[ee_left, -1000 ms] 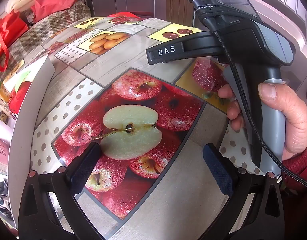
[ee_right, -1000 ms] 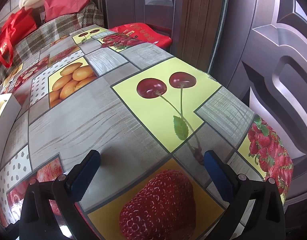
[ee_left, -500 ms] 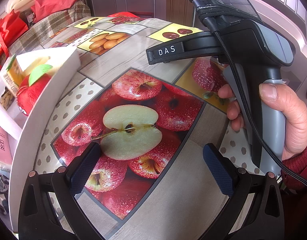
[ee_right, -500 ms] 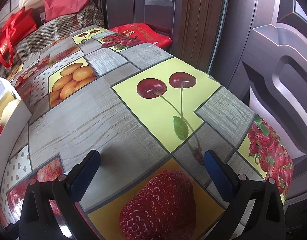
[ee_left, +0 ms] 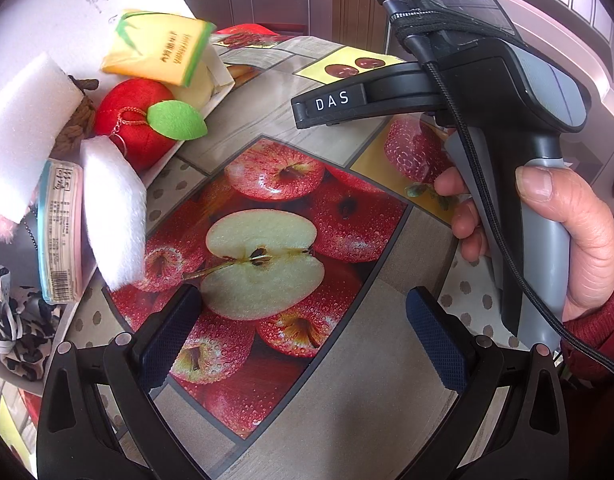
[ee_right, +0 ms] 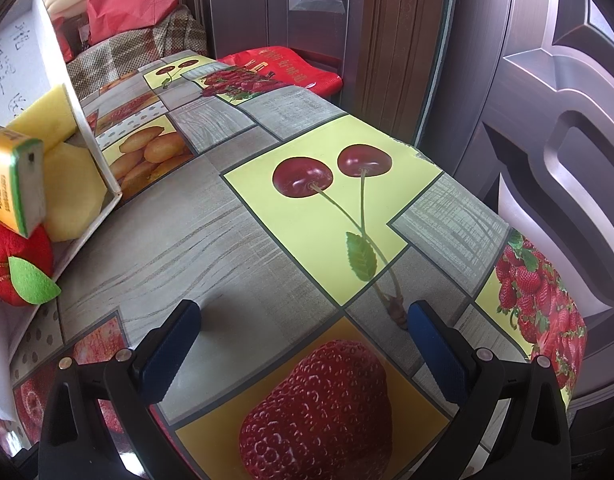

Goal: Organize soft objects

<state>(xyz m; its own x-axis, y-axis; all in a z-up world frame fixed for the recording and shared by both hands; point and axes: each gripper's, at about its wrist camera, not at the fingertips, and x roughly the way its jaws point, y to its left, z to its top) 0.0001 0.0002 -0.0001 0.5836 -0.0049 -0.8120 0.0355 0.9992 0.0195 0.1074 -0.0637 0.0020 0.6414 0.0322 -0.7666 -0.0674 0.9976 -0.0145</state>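
Observation:
A white box [ee_left: 67, 12] is tipped steeply over the table's left side and soft things spill from it. Among them are a red plush apple [ee_left: 135, 120] with a green leaf, a yellow tissue pack [ee_left: 155, 52], white foam blocks [ee_left: 115, 216], yellow sponges [ee_right: 71, 196] and a pink-edged packet [ee_left: 61, 236]. My left gripper [ee_left: 303, 340] is open and empty, low over the apple print, to the right of the spill. My right gripper [ee_right: 303, 348] is open and empty above the strawberry print; the plush apple [ee_right: 15, 268] and tissue pack [ee_right: 15, 188] lie at its far left.
The fruit-print tablecloth [ee_right: 211, 256] covers the table, whose right edge drops off near a dark door [ee_right: 547, 120]. A red bag [ee_right: 283, 64] lies at the far end beside a plaid cushion [ee_right: 139, 56]. A hand [ee_left: 567, 240] holds the right gripper's handle. A black-and-white cloth [ee_left: 11, 320] hangs at left.
The white box has swung in from the left and tipped up sharply, and the soft things are now tumbling out toward the table. Neither gripper has moved.

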